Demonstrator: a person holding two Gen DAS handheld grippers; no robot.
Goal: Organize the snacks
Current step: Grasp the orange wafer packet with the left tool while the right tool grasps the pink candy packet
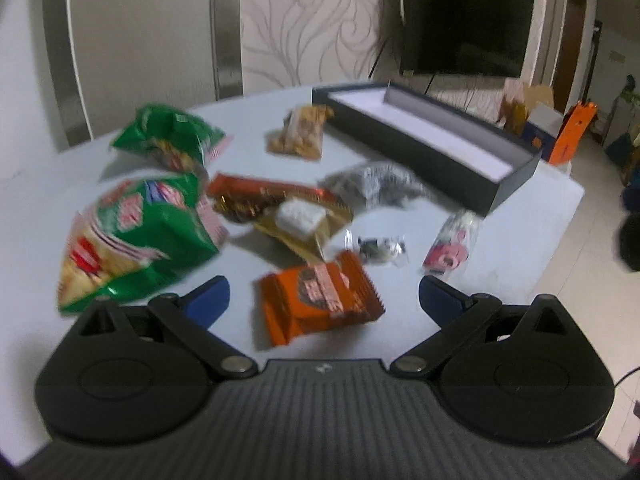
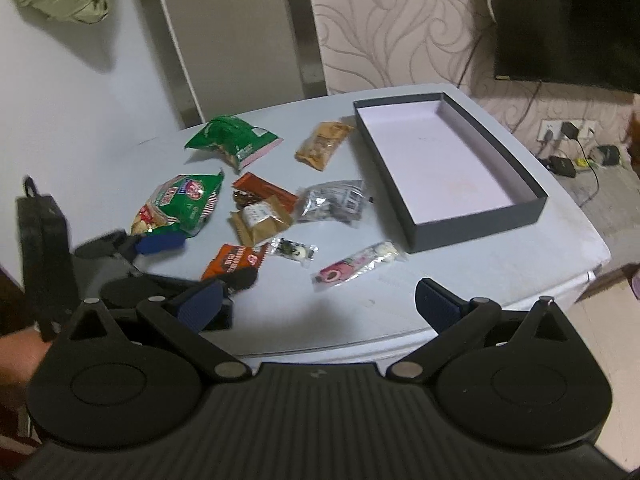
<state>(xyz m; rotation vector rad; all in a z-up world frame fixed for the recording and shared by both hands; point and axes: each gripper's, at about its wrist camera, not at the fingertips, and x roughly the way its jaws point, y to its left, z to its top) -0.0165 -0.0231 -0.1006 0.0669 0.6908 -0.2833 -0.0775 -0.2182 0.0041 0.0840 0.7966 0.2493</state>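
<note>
Snacks lie scattered on the bench (image 2: 460, 300) beside an empty box (image 2: 480, 216). Left claw (image 1: 324, 294) spread wide around the orange packet (image 1: 320, 300). Right claw (image 2: 316, 300) released, holding nothing.

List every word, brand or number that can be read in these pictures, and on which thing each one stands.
None can be read for certain.
Green snack bag: red and blue logo, characters too blurred.
Orange packet: white print, too small and blurred.
Silver packet: dark print, illegible.
Dark box: no text visible.

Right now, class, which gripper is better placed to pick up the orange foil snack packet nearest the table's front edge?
Left. The left gripper has open jaws straddling the orange foil snack packet. The right gripper is open too, but over bare table, with the packet off to its left.
</note>
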